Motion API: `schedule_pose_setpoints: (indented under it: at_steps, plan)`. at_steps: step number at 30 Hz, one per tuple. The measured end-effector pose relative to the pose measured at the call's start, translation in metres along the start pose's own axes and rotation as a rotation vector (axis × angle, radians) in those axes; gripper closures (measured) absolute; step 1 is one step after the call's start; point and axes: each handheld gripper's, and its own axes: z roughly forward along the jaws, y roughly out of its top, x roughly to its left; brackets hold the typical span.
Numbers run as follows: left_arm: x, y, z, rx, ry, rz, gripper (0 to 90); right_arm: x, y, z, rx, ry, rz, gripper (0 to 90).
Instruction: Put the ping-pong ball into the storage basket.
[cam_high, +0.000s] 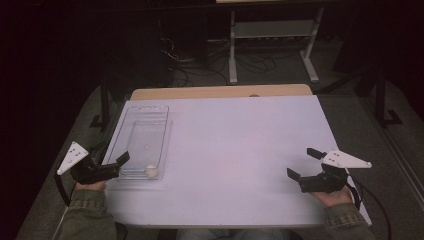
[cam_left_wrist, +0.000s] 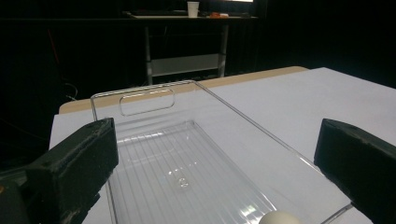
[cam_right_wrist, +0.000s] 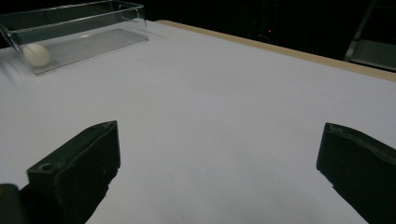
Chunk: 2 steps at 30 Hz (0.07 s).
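Note:
A clear plastic tray (cam_high: 145, 127) lies lengthwise on the left side of the white table (cam_high: 235, 145). A small white ball (cam_high: 151, 171) rests in its near right corner. My left gripper (cam_high: 119, 167) is open at the tray's near end, just left of the ball. In the left gripper view its jaws stand wide apart over the tray (cam_left_wrist: 147, 100), with the ball (cam_left_wrist: 280, 218) low between them. My right gripper (cam_high: 302, 162) is open and empty above the table's near right part. The right gripper view shows the tray (cam_right_wrist: 84, 18) and ball (cam_right_wrist: 36, 54) far off.
A wooden strip (cam_high: 220, 92) runs along the table's far edge. Behind it, a metal desk frame (cam_high: 272, 30) and cables stand on the dark floor. A white cup (cam_left_wrist: 193, 8) sits on that far desk. A wide bare stretch of table lies between the grippers.

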Motion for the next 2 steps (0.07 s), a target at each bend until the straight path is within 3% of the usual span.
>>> schedule_pose_setpoints:
  at_steps: [2]
  plan:
    - [-0.0008, -0.0005, 0.0008, 0.002, 0.005, 0.008, 0.0, -0.0001, 0.0001, -0.0005, -0.005, 0.000, 0.001, 0.0]
